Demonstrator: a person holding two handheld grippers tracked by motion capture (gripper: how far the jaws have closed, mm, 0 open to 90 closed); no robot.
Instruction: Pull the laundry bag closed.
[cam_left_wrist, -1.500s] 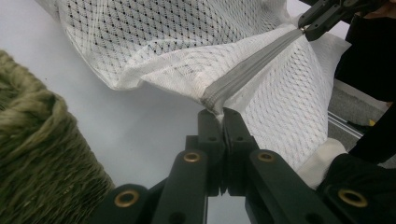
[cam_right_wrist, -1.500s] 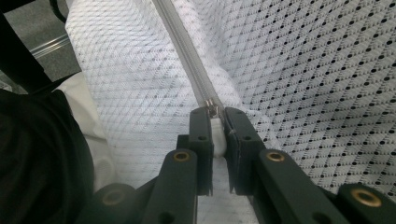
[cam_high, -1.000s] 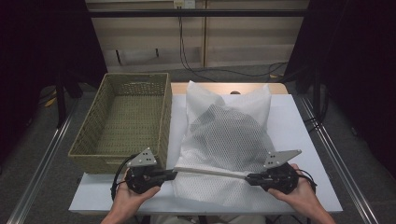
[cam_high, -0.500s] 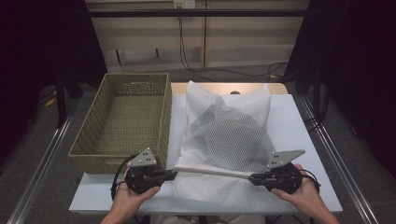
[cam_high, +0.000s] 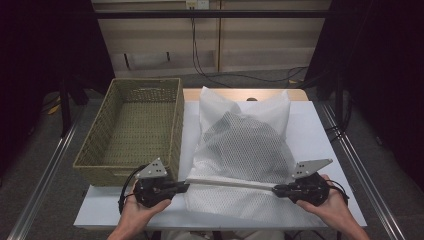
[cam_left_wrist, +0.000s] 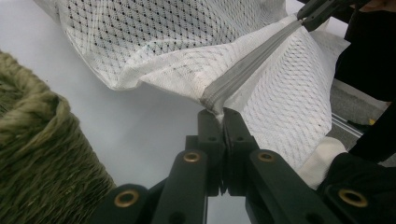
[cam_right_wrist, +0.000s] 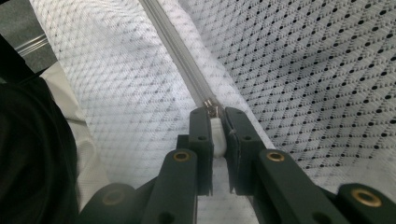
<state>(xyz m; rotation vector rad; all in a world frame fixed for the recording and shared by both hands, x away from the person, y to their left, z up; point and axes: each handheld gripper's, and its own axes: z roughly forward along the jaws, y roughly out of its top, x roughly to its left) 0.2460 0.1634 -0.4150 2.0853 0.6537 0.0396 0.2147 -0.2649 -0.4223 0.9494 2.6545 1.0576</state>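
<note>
White and smooth, the bench (cam_high: 330, 150) carries a white mesh laundry bag (cam_high: 245, 150) at its middle, seen from above against a dim backdrop of pale panels and trailing cables. Nearest the camera, at the bag's near edge, a person's two hands hold black grippers facing each other across the bag. The left gripper (cam_high: 184, 186) sits at the bag's near left corner, its fingers (cam_left_wrist: 211, 135) clamped together on the fabric end of the zipper (cam_high: 231, 183), a pale grey strip stretched taut along the bag's near edge. At the bag's near right corner, the right gripper (cam_high: 276, 189) has its fingers (cam_right_wrist: 201, 128) pinched on the small white zipper pull (cam_right_wrist: 216, 135), with the metal slider just beyond the fingertips. The bag's net is a fine diamond weave dotted with small holes, bulging over something soft and darker inside, its far end rising into two puffed corners. Left of the bag, just beside it, stands a rectangular woven basket (cam_high: 131, 125) of coarse olive-green fibre, its thick plaited rim close to the left gripper.
</note>
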